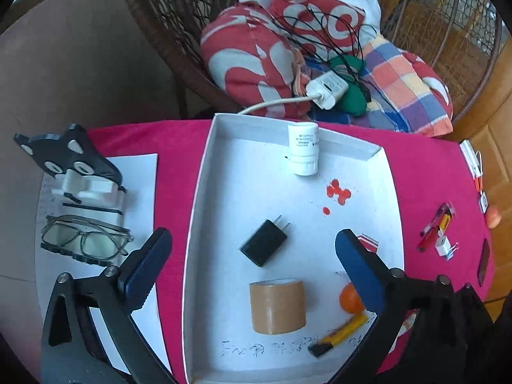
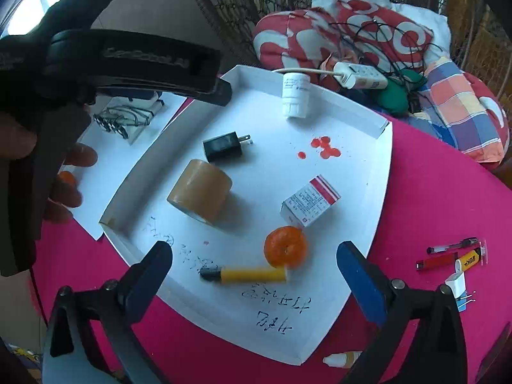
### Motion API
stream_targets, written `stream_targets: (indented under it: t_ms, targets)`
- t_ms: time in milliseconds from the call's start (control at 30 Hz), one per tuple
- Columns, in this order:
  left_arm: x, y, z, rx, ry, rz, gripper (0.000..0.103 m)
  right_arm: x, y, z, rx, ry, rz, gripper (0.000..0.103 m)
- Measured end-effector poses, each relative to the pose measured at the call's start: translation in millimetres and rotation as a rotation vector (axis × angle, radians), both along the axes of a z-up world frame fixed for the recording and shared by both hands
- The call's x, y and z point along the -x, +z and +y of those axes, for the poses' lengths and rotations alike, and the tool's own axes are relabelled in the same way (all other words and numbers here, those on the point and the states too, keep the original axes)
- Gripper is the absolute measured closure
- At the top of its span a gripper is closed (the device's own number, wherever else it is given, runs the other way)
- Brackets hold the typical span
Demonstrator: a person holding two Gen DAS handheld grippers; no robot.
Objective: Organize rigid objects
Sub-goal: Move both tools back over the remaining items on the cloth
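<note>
Both our tongs are spread apart and empty. The right gripper (image 2: 254, 262) hangs just over the yellow utility knife (image 2: 248, 275), whose long axis runs crosswise between its fingers — the nearer arm, we judge. The left gripper (image 1: 252, 259) hovers by the tape roll (image 1: 277, 306). All lie in the white tray (image 2: 368, 224) on a pink cloth (image 2: 432, 192) — wicker chair (image 1: 166, 32) behind.

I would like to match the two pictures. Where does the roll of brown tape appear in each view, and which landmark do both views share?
Left wrist view: the roll of brown tape stands low in the middle, in the white tray, between the open fingers.
Right wrist view: the tape lies left of centre, on its side in the tray.
Shared landmark: the black charger plug, just beyond the tape in both.
</note>
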State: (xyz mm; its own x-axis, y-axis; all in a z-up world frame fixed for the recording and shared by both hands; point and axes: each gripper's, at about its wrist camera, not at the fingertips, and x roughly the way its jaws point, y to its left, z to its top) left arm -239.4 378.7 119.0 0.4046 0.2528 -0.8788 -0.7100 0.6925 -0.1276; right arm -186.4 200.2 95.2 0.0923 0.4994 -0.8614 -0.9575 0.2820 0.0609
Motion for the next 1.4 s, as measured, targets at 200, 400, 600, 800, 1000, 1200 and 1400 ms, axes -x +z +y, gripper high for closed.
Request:
stream_targets:
  t_ms: [200,400,600,800,1000,1200,1400]
  targets:
    - [12.5,9.6,-6.2,-0.017,0.066,-0.023,0.0,-4.4,7.2,-8.4,-0.03,-0.001,-0.005,0.0]
    - [13.1,24.4,-29.0,-0.027,0.08,-0.078,0.0,-19.7,20.3,-26.0,-0.063,-0.013,-0.014,0.0]
    - [-12.3,28.8,-72.1,-0.055,-0.015,-0.077,0.0,-57.1,30.2,-59.9,-0.091,-0.088,-0.013,0.0]
    - [-57.1,21.2,-137.8,-0.059,-0.194,-0.051,0.0,-123.1,29.5,-125.0,-0.117,-0.293,0.02,0.0]
    - [-109.7,-12.4,-212.4,-0.009,-0.422,0.056,0.0,-177.6,11.2,-198.8,-0.097,-0.492,0.094,0.0]
    - [-147.5,-47.3,-259.7,0.029,-0.558,0.16,0.007,-201.6,-1.4,-243.8,-0.066,-0.558,0.127,0.0]
    - [-166.8,-69.2,-277.0,0.021,-0.613,0.247,0.026,-218.2,-4.4,-267.0,-0.07,-0.577,0.146,0.0]
